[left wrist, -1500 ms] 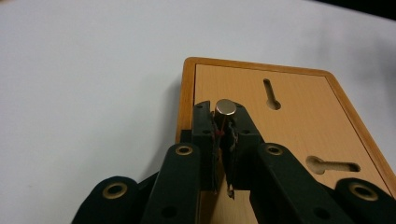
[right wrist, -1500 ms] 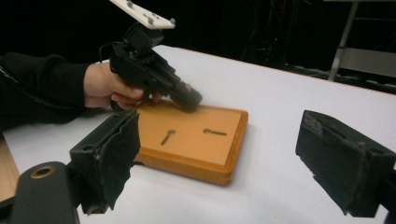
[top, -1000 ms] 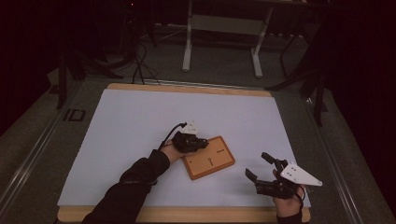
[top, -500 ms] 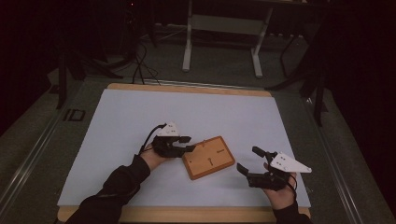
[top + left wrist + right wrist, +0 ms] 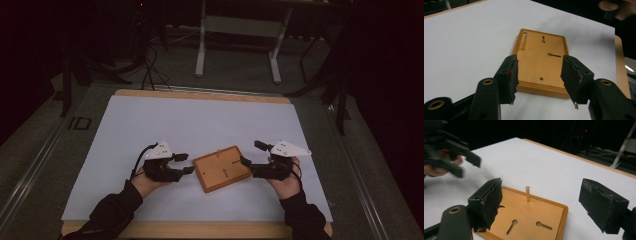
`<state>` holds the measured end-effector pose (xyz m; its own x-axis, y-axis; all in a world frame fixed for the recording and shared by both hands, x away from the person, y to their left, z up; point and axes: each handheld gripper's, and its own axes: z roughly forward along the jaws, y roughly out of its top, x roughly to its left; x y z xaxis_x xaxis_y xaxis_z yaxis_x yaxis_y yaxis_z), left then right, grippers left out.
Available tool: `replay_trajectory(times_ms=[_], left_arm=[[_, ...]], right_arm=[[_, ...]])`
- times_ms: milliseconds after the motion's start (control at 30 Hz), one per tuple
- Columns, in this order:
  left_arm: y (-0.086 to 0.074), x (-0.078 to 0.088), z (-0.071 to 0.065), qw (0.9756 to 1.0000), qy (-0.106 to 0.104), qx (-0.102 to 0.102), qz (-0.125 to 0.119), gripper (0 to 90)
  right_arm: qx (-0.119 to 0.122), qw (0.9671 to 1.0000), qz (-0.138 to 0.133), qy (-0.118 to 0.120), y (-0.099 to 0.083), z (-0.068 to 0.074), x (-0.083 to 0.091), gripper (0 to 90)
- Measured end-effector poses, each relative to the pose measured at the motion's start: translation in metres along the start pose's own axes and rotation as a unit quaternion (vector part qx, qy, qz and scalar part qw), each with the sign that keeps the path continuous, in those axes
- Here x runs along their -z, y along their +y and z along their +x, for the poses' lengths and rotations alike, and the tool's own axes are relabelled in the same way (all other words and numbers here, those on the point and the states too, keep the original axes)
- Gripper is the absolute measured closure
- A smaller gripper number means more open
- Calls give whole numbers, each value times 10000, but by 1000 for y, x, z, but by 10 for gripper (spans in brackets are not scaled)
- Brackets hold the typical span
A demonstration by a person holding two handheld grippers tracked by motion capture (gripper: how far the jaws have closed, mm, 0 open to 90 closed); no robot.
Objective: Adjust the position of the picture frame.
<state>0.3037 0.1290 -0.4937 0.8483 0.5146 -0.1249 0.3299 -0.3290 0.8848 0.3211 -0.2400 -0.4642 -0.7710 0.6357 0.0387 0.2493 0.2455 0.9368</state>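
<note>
A flat wooden board (image 5: 221,168) lies on the white sheet (image 5: 200,125), between my two grippers. One thin peg (image 5: 527,193) stands upright near a corner of the board (image 5: 531,217), and two keyhole slots (image 5: 544,225) are cut into its top. My left gripper (image 5: 186,163) is open just off the board's left edge; in the left gripper view the gripper (image 5: 539,72) frames the board (image 5: 541,60) with its jaws wide apart. My right gripper (image 5: 250,153) is open at the board's right edge, empty, and in its own view the gripper (image 5: 544,205) straddles the board.
The white sheet covers a wooden tabletop (image 5: 200,229) whose edge shows at the front. A metal stand (image 5: 237,30) and cables sit on the dark floor beyond the table. The person's other hand (image 5: 616,8) appears at the top right of the left gripper view.
My left gripper has drawn back to the left, off the board's corner. My right gripper has moved forward and left to the board's right edge. The board has stayed put.
</note>
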Motion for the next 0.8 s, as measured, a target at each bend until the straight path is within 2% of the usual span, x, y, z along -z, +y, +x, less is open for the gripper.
replay_trajectory(times_ms=[100,133,200,300,367,633,667,733,767,800], left_arm=[[-4,2,-7,10000,-10,-39,-16,435],[-7,4,-11,10000,-60,-15,-48,435],[-11,5,-16,10000,-58,-24,-31,415],[-17,6,-21,10000,-40,-44,9,399],[-21,6,-22,10000,-65,14,7,380],[-29,3,-21,9999,-41,-24,91,376],[-30,2,-21,9999,-63,-25,117,372],[-31,0,-22,9998,-26,-58,178,364],[-32,-1,-23,9998,-20,-78,199,363],[-32,-1,-23,9997,8,-108,239,362]], right_arm=[[-29,10000,78,0,0,-2,-10,195],[19,9999,86,-71,0,-3,-14,233],[72,9998,160,-116,0,-4,-25,253],[85,9996,228,-155,0,-4,-32,291],[71,9994,272,-191,1,-5,-42,328],[3,9984,553,-106,0,-15,-70,555],[0,9982,590,-110,0,-16,-73,626],[-29,9976,682,-100,-1,-19,-80,674],[-37,9971,756,-84,-2,-20,-83,743],[-71,9966,813,-77,-2,-22,-86,765]])
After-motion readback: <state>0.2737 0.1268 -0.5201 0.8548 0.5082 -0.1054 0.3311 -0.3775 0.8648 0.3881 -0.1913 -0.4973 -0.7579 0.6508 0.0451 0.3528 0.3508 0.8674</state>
